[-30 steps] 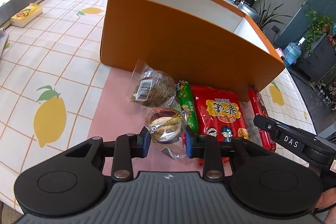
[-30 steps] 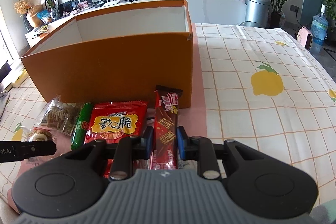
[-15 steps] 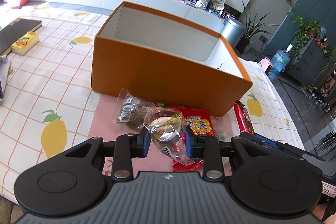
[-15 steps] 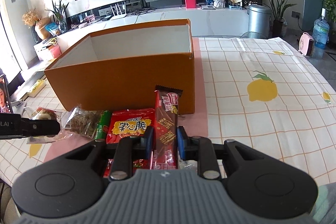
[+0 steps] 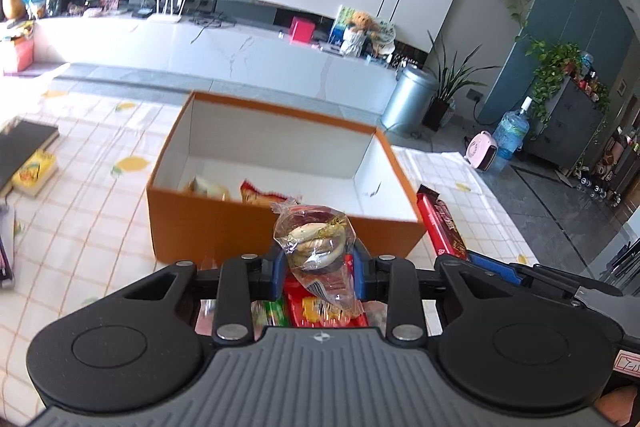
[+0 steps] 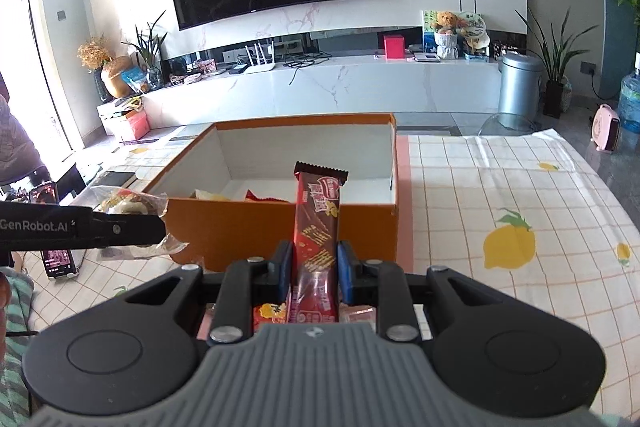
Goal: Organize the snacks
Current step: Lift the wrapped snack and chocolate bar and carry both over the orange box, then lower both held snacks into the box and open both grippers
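Note:
My left gripper (image 5: 318,267) is shut on a clear bag of small pastries (image 5: 314,247) and holds it in the air in front of the orange box (image 5: 224,223). My right gripper (image 6: 314,269) is shut on a dark red wafer bar (image 6: 318,223), also lifted before the orange box (image 6: 248,227). The bar shows in the left wrist view (image 5: 442,227); the bag shows in the right wrist view (image 6: 130,205). The box holds a pale packet (image 5: 206,186) and a red packet (image 5: 260,195).
A red snack pack (image 5: 316,307) and a green stick (image 5: 274,311) lie on the pink mat below the left gripper. Books (image 5: 28,163) lie on the lemon-print tablecloth (image 6: 508,211) at the left. A phone (image 6: 58,259) stands at the table's left edge.
Both grippers have risen well above the table with their snacks. The inside of the box has come into view and the loose snacks have dropped below the fingers.

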Available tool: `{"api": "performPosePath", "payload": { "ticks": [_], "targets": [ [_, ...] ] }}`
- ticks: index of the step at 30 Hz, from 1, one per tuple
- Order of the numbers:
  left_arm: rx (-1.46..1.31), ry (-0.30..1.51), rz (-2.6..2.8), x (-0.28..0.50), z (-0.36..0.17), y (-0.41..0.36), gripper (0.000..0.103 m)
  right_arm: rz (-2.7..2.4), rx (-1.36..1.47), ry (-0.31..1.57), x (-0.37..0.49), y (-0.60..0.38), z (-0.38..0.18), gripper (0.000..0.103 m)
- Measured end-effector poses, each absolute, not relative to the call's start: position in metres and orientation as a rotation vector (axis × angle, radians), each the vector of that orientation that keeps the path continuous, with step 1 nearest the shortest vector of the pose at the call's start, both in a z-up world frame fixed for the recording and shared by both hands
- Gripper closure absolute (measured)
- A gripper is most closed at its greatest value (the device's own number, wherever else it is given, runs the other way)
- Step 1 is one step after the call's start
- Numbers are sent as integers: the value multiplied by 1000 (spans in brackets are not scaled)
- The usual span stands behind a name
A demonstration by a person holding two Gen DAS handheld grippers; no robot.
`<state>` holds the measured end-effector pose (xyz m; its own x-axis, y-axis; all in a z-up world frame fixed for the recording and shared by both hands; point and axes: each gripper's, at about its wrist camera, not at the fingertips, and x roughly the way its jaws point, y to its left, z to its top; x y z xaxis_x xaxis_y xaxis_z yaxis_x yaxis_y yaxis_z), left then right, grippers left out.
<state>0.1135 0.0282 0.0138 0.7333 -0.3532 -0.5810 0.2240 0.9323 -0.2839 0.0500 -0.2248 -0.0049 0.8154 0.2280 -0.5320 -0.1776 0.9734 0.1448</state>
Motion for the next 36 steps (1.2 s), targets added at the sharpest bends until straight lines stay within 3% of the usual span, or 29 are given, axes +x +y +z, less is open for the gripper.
{"api": "performPosePath", "payload": {
  "ticks": [18, 36],
  "targets": [
    [-75, 625, -327, 193, 34, 16, 68, 315, 62, 659, 173, -206, 34, 82],
    [-28, 909, -283, 289, -39, 23, 68, 344, -10, 956, 307, -171, -37, 82]
  ]
}}
